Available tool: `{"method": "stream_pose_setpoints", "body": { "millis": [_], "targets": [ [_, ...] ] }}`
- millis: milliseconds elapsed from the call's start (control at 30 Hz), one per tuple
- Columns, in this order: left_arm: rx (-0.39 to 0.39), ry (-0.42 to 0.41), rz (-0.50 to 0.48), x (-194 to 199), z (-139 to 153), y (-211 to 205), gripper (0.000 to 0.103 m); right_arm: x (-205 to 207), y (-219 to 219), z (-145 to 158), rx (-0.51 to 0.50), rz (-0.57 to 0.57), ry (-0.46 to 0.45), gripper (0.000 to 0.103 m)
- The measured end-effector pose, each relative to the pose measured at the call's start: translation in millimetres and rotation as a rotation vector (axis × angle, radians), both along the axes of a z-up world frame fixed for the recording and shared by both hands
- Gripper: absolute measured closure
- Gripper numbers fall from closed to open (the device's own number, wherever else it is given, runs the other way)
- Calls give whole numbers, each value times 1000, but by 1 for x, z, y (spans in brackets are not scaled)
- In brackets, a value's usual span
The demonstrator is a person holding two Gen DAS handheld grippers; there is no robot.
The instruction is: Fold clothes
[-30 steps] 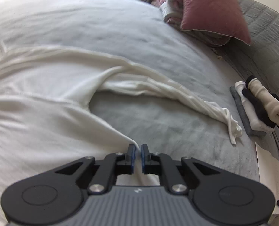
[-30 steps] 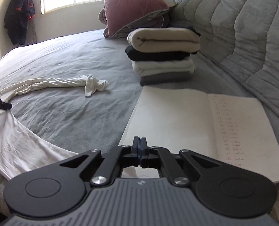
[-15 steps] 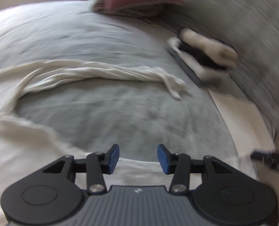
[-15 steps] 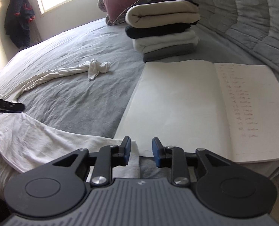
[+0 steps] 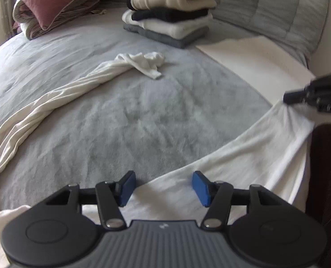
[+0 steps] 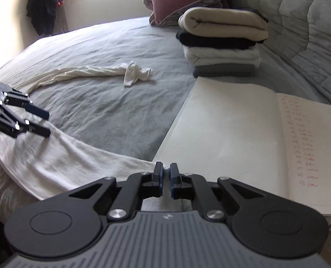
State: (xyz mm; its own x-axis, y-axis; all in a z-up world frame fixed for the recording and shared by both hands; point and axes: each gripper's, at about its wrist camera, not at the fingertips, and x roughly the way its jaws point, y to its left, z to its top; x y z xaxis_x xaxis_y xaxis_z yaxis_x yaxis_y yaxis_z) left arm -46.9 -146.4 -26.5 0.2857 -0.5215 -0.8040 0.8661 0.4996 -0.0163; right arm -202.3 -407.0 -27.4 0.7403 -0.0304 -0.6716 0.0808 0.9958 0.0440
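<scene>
A white long-sleeved garment (image 5: 243,154) lies spread on the grey bed (image 5: 143,116), its bunched sleeve (image 5: 140,62) trailing toward the folded stack. My left gripper (image 5: 163,187) is open and its jaws are still opening; the garment's edge lies under them, untouched by the pads. My right gripper (image 6: 164,174) has its jaws closing tight on a pinch of the garment's (image 6: 60,158) hem. From the left wrist view that right gripper (image 5: 299,96) holds the cloth taut at the far right. In the right wrist view the left gripper (image 6: 38,122) hovers open over the cloth.
A stack of folded clothes (image 6: 223,44) stands near the quilted grey headboard (image 6: 304,22). An open notebook (image 6: 243,134) lies on the bed in front of the stack. A pink pillow (image 5: 53,2) sits at the back. A dark jacket (image 6: 45,6) hangs by the window.
My left gripper let go of the garment, opened wide and rolled round to face the folded stack. My right gripper opened, then closed on the garment's hem.
</scene>
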Motion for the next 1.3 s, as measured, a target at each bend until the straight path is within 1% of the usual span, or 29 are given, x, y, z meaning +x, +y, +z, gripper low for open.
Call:
{"method": "stream_pose_setpoints", "body": {
  "millis": [33,67,100,133,167,200,267,400,533,600,700,733,767,800,867,900,967,1000,1033,1067,1167,1300],
  "targets": [
    [4,-4,-5,-1,0,-1,53,-1,1,2,-9,-4,-11,97],
    [8,-9,-10,-2,-1,-2,62,-2,2,4,-20,-9,-23,97],
    [11,-13,-14,-3,-1,-4,69,-2,3,7,-31,-11,-34,98],
    [14,-21,-20,-6,-1,-5,89,-2,4,10,-43,-14,-45,98],
    [5,-28,-20,-8,1,-6,100,-3,5,12,-55,-15,-54,98],
    [-5,-34,-19,-10,3,-6,100,-3,6,15,-69,-17,-62,98],
    [-43,-77,2,-14,8,-5,101,-2,7,21,-96,-19,-76,98],
    [-98,-125,65,-14,14,-6,101,12,2,28,-119,-32,-78,98],
    [-95,-143,127,-9,6,-13,101,35,-6,25,-120,-53,-53,98],
    [-84,-144,154,-6,-2,-17,101,46,-8,18,-117,-59,-26,98],
    [-59,-155,169,-8,-12,-23,100,60,-8,4,-116,-57,23,98],
    [-58,-162,176,-10,-12,-24,99,64,-8,-1,-118,-52,39,98],
    [-61,-161,183,-11,-11,-23,95,66,-8,-5,-118,-50,49,98],
    [-64,-159,189,-12,-9,-23,91,66,-10,-6,-104,-56,49,97],
    [-87,-151,188,-17,-4,-20,65,61,-16,-4,-59,-75,40,91],
    [-102,-151,183,-21,-1,-17,62,58,-21,-2,-29,-91,34,87],
    [-129,-153,168,-29,5,-12,61,47,-33,4,40,-118,28,84],
    [-142,-154,159,-34,7,-9,60,40,-38,5,69,-129,28,77],
    [-156,-155,144,-40,10,-5,59,33,-42,7,96,-140,30,67],
    [-169,-155,124,-47,12,-1,58,26,-45,8,119,-149,35,64],
    [-202,-143,63,-66,13,11,57,2,-52,10,194,-169,60,64],
    [-214,-126,-20,-91,5,24,56,-21,-57,8,320,-194,74,64]
  ]
}}
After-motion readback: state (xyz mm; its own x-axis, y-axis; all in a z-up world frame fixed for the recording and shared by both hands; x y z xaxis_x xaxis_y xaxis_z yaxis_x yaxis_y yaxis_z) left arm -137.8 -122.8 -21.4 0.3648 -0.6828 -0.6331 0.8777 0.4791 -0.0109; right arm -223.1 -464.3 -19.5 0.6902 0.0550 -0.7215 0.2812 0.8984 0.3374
